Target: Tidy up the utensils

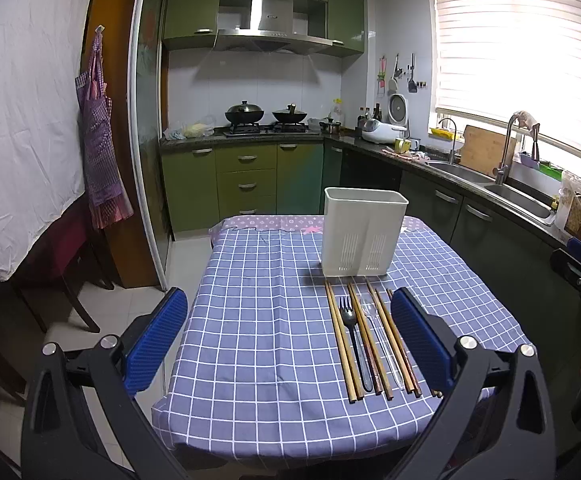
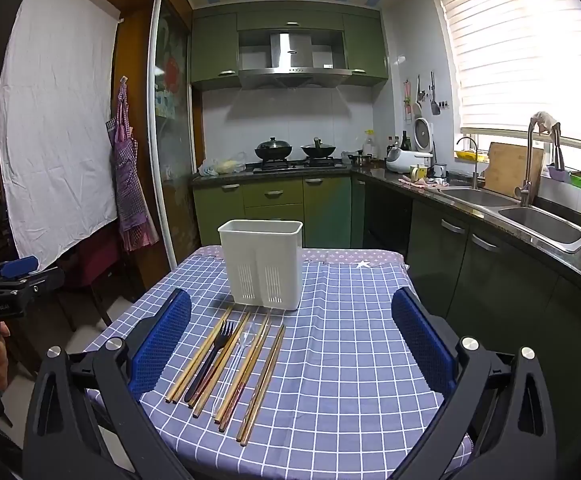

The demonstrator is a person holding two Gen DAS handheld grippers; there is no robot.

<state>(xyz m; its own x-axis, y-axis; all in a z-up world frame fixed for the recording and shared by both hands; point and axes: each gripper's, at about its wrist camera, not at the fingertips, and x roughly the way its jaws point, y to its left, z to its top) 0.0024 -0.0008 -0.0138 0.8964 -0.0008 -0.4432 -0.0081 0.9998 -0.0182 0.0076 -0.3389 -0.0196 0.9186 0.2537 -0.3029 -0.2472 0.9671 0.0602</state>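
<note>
While both the left gripper (image 1: 288,344) and right gripper (image 2: 290,344) hang wide open and empty, the chopsticks (image 2: 206,354), black fork (image 2: 210,360) and clear plastic spoon (image 2: 236,364) lie in a row on the table (image 2: 350,340), just near of the white utensil holder (image 2: 262,264). All look light, stiff and slippery; mid-handle seems the safest hold.

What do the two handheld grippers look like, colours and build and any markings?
Both the left gripper and the right gripper have black angular plastic frames with silver round bolts at the pivots. Their fingers carry blue textured pads. White lettering on the left gripper's body is too small to read. No cables or sleeves show.
</note>
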